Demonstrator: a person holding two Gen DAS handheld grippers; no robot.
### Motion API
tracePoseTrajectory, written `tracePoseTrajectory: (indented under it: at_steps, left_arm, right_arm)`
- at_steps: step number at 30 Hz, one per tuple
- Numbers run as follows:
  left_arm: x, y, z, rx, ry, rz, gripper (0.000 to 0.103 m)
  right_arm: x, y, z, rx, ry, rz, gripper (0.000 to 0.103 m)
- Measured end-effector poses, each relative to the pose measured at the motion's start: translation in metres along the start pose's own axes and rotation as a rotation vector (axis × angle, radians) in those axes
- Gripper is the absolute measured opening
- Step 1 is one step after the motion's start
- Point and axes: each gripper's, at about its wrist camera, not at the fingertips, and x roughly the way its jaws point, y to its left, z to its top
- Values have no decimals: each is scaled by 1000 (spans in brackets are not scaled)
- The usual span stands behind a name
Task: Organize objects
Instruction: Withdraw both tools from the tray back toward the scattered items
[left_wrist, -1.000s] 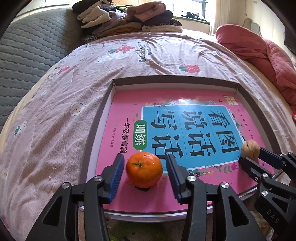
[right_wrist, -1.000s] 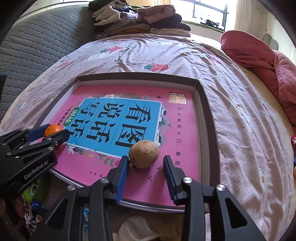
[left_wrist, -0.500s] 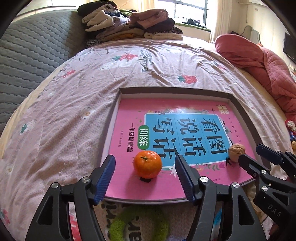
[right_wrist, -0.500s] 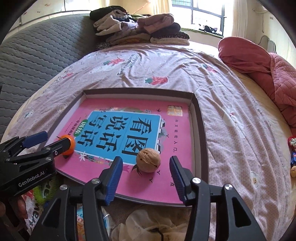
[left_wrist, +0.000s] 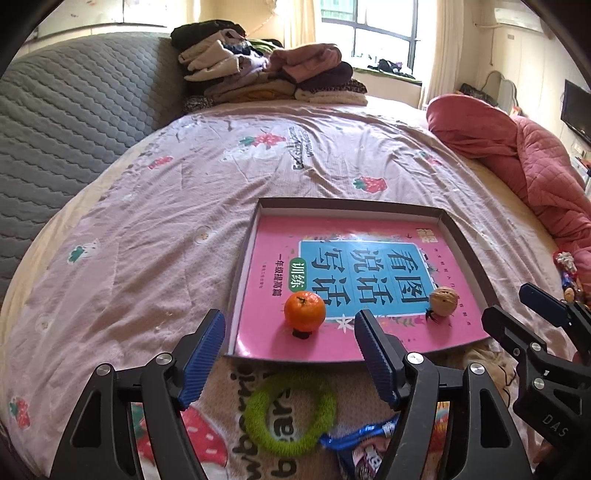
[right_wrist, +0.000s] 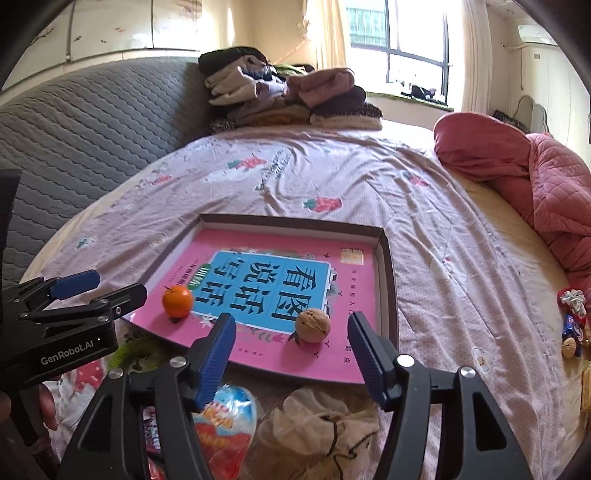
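Left hand-held gripper (left_wrist: 290, 330), right hand-held gripper (right_wrist: 291, 334): jaws just opening, empty. Tangerine (left_wrist: 304, 311), walnut (right_wrist: 312, 325) free on book (right_wrist: 258, 273) in tray (right_wrist: 388, 273), 6 o'clock edge. Risk: round items roll off if tray jolts.

You worked over a bed (left_wrist: 258, 177) with a pink strawberry-print sheet, a grey quilted headboard (left_wrist: 74, 110) to your left, folded clothes (right_wrist: 288, 99) stacked beyond, and a bright window (right_wrist: 399, 40).
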Motion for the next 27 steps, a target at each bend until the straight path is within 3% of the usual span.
tracePoseTrajectory:
  at_steps: [5,10,16,27]
  left_arm:
    - [-22,4,-11,2,-31,6,74]
    - [-38,8,-24,19,-72,63,74]
    - [-45,9,-36,23,-67,65,74]
    - [-55,-1,-52,44,-68,67,74]
  right_arm:
    - [-18,7,-4,-15,-46,0,65]
    - [-32,16,-12,-28,-74,6,65]
    - [-47,20,-23,-49,-110,-11,67]
    - [-58,23,-39,-16,-99,21,67]
